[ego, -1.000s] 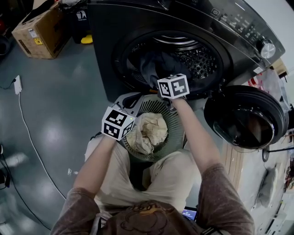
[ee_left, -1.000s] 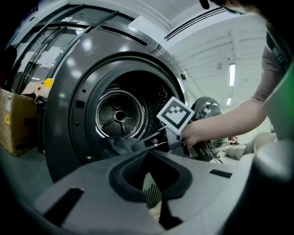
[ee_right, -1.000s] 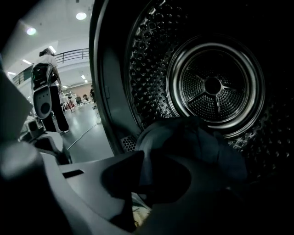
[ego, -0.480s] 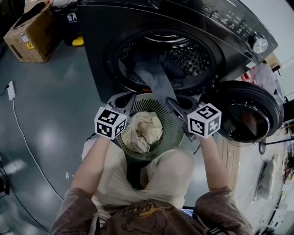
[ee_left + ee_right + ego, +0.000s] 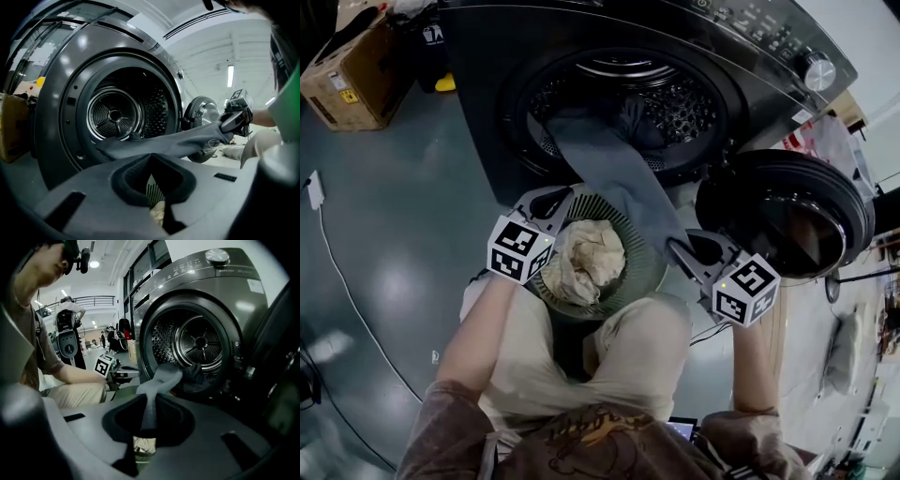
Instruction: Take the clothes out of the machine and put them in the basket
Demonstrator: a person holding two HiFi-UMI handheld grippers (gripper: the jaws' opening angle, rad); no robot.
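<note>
Right gripper (image 5: 677, 247), clenched on a long grey fabric garment (image 5: 619, 178), had dragged it toward four o'clock, partway out of the dark front-loading machine (image 5: 483, 112); left gripper (image 5: 551, 196) closed, empty.

From above, the scene is dim and cool, lit from overhead: the grey floor (image 5: 403, 244) carries soft pale glare patches, and the round door glass (image 5: 792, 225) gives a dull reddish reflection. Both gripper views bend straight lines strongly and go black at the corners. Ceiling strip lights (image 5: 230, 75) burn white. The drum (image 5: 200, 342) is sharp; the near foreground is soft and dark.
</note>
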